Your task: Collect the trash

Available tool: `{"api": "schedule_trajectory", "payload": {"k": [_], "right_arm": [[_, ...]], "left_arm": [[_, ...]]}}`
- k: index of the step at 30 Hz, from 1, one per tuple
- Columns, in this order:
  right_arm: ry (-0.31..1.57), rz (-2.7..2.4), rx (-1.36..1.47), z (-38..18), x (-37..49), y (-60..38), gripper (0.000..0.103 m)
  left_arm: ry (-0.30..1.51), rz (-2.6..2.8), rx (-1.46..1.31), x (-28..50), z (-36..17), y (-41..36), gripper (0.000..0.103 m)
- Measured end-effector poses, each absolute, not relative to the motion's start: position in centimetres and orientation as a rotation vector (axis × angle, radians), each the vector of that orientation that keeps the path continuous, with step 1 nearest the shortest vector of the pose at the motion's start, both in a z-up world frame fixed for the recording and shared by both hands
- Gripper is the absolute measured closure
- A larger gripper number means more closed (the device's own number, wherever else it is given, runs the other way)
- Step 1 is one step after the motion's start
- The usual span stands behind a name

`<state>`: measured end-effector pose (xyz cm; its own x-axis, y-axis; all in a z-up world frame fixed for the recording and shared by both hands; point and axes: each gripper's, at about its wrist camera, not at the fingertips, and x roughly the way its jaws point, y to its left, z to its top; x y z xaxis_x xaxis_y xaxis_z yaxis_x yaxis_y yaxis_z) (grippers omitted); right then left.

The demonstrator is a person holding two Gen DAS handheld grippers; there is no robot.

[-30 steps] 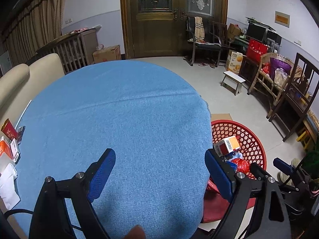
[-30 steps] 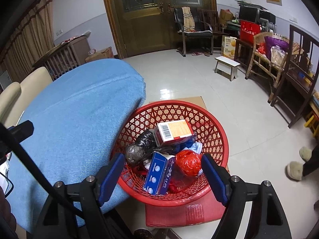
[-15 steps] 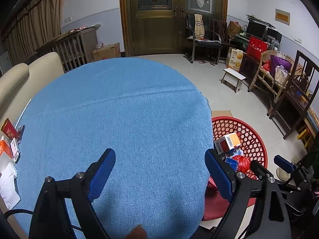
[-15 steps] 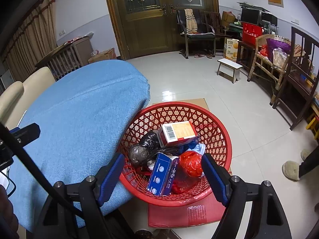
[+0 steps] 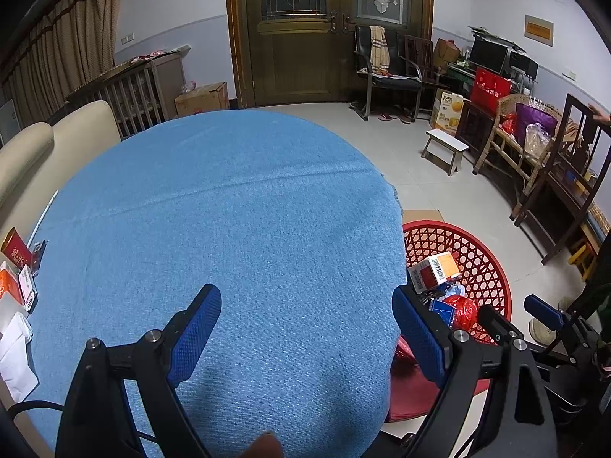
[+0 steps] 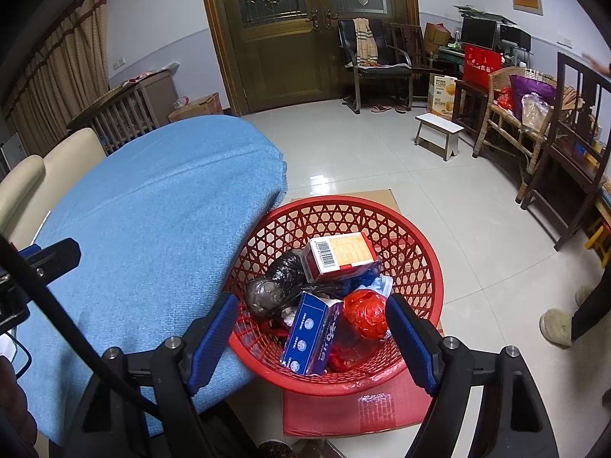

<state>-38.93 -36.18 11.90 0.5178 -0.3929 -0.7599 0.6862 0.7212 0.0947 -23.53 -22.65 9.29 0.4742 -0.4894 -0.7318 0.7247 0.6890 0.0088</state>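
Observation:
A red lattice basket (image 6: 416, 244) stands on the floor beside the blue-clothed round table (image 6: 152, 229). It holds a red and orange box (image 6: 340, 253), a blue box (image 6: 309, 332), a black plastic bag (image 6: 278, 278) and a red crumpled bag (image 6: 366, 313). My right gripper (image 6: 311, 328) is open and empty, above the basket's near rim. My left gripper (image 5: 305, 316) is open and empty over the blue tablecloth (image 5: 229, 229). The basket (image 5: 481, 252) shows at the right in the left wrist view.
Small boxes and papers (image 5: 19, 278) lie at the table's left edge. A beige sofa (image 5: 46, 152) stands behind the table. A white stool (image 6: 439, 133), chairs (image 6: 374, 61) and cluttered shelves (image 6: 534, 114) line the far and right walls. A person's slippered foot (image 6: 557, 324) is at the right.
Both grippers have drawn back and risen slightly; the basket and table sit a little farther off in both views. Both grippers stay open and empty.

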Motion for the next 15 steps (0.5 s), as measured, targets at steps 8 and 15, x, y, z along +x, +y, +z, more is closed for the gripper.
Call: {"api": "schedule_trajectory", "payload": {"k": [8,15], "right_arm": [[0.788,-0.672,0.412,11.82,-38.96,-36.10,0.021],[0.784,-0.679,0.412,12.02,-39.08,-36.17,0.021]], "left_arm": [[0.766,-0.764,0.347,-23.64,9.27,-22.69,0.012],[0.766,-0.771,0.350,-23.87,9.25,-22.87,0.012]]}}
